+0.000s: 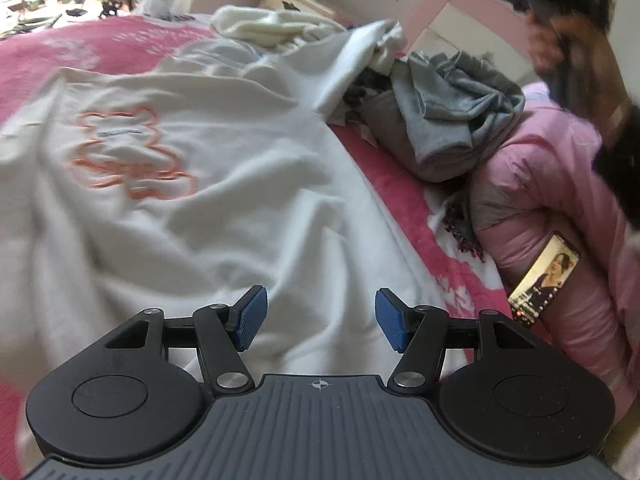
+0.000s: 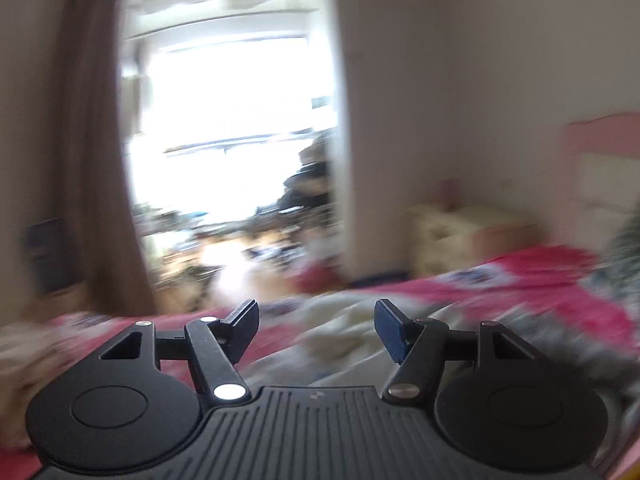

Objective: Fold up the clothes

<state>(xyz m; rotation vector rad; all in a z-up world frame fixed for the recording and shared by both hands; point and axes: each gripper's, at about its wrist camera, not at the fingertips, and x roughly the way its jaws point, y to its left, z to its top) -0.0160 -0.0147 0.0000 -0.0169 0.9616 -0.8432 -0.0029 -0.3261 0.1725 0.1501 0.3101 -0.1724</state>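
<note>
Over the rumpled white shirt (image 1: 224,184) on the pink bedspread (image 1: 52,48) hangs the left gripper (image 1: 320,320) — fingers spread, empty — while the right gripper (image 2: 316,330), likewise spread, holds nothing.

Two black hand-held grippers with blue pads

Left gripper (image 1: 318,322) and right gripper (image 2: 316,330): ribbed grey base, round black discs, silver screws, blue-padded fingers (image 1: 252,318).
</note>
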